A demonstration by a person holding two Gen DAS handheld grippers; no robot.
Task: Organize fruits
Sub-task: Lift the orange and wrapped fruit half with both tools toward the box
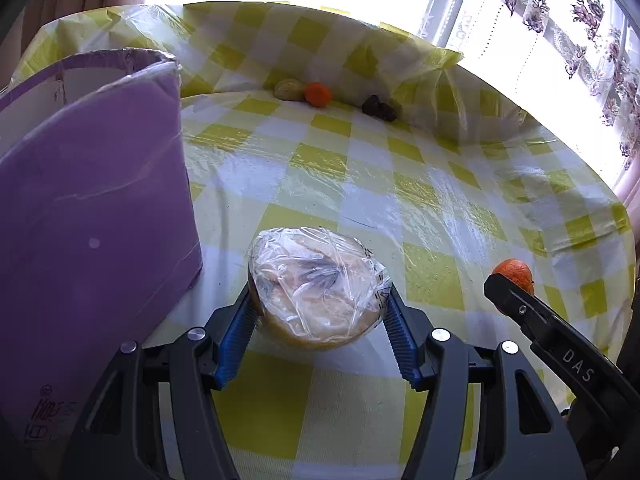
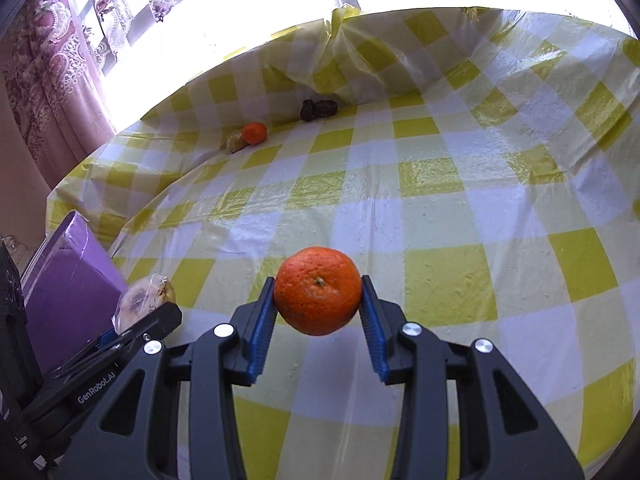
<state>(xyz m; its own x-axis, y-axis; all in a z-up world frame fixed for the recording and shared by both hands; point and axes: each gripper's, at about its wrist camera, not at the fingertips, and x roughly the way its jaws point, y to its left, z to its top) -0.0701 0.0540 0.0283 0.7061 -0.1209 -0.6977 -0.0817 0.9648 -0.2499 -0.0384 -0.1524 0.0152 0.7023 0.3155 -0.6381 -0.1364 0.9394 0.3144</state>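
My left gripper (image 1: 318, 300) is shut on a pale fruit wrapped in clear plastic film (image 1: 316, 284), held just above the table beside the purple box (image 1: 92, 216). My right gripper (image 2: 318, 296) is shut on an orange mandarin (image 2: 318, 290), stem end facing the camera, above the table. The mandarin also shows in the left wrist view (image 1: 516, 274), and the wrapped fruit shows in the right wrist view (image 2: 140, 300). At the far edge lie a second mandarin (image 1: 318, 94), a yellowish fruit (image 1: 289, 89) touching it, and a dark fruit (image 1: 379, 108).
The table carries a yellow and white checked plastic cloth (image 1: 360, 184) that rises in a fold at the back. The open purple box stands at the left and also shows in the right wrist view (image 2: 68, 280). A bright window with flowered curtains (image 1: 592, 40) lies behind.
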